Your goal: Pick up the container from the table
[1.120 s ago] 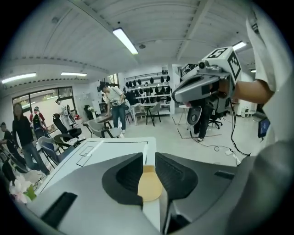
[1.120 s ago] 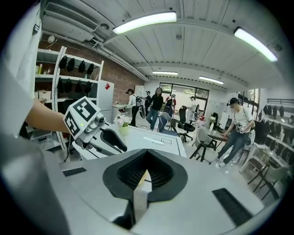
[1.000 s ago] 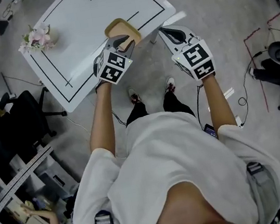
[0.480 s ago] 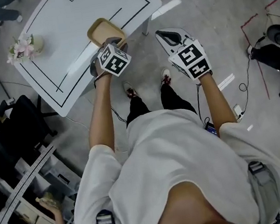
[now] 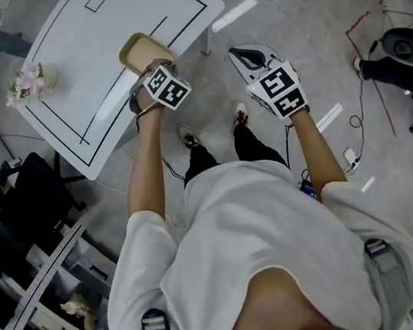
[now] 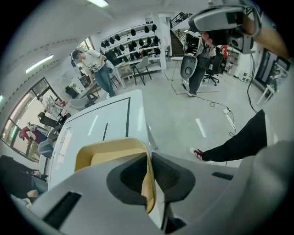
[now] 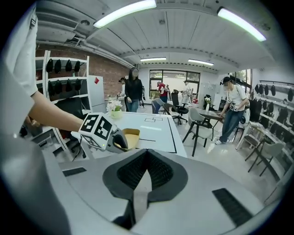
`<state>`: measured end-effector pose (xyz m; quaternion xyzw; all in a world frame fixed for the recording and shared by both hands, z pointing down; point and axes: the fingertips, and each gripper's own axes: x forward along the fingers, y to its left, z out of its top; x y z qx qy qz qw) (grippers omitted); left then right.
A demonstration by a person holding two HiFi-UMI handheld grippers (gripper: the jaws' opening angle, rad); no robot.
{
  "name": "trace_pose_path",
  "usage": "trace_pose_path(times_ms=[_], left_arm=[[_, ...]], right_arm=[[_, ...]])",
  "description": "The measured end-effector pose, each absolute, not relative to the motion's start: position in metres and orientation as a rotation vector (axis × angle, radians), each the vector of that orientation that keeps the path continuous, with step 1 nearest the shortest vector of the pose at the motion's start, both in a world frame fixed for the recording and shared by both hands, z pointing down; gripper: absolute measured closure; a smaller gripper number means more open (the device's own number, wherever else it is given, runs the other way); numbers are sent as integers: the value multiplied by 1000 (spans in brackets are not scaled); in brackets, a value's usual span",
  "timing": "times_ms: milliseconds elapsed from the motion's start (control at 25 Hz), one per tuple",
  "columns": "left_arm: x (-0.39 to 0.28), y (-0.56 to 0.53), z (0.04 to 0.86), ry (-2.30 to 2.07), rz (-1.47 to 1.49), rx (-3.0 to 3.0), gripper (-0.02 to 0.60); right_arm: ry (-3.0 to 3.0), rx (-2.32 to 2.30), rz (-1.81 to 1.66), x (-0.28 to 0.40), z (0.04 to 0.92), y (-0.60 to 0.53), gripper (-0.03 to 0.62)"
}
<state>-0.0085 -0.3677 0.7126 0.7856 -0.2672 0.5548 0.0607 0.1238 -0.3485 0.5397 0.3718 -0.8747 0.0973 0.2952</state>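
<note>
A tan, shallow container (image 5: 139,52) is at the near edge of the white table (image 5: 88,55). My left gripper (image 5: 148,71) is at its near side. In the left gripper view the jaws (image 6: 149,158) are shut on the container's (image 6: 108,151) right wall, one inside and one outside. I cannot tell whether it rests on the table or is just off it. My right gripper (image 5: 238,52) hangs over the floor to the table's right, shut with nothing in it (image 7: 146,161). Its view shows the left gripper's marker cube (image 7: 97,131) and the container (image 7: 130,137).
A small vase of pink flowers (image 5: 26,82) stands at the table's left edge. Black lines are drawn on the tabletop. Chairs, desks and several people (image 7: 133,89) are around the room. Cables (image 5: 361,109) lie on the floor to the right.
My left gripper has rolled, its marker cube now facing up, and it has closed on the container's wall. The right gripper has stayed beside it, shut.
</note>
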Motion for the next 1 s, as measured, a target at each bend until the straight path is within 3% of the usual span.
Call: trace_pose_path(times_ms=[360, 1000], left_arm=[[-26, -372, 681, -908, 1666, 2446, 549], [-119, -381, 466, -1639, 1220, 2615, 552]], right_arm=[[-2362, 990, 208, 106, 511, -357, 582], [-2529, 994, -156, 36, 390, -403, 582]])
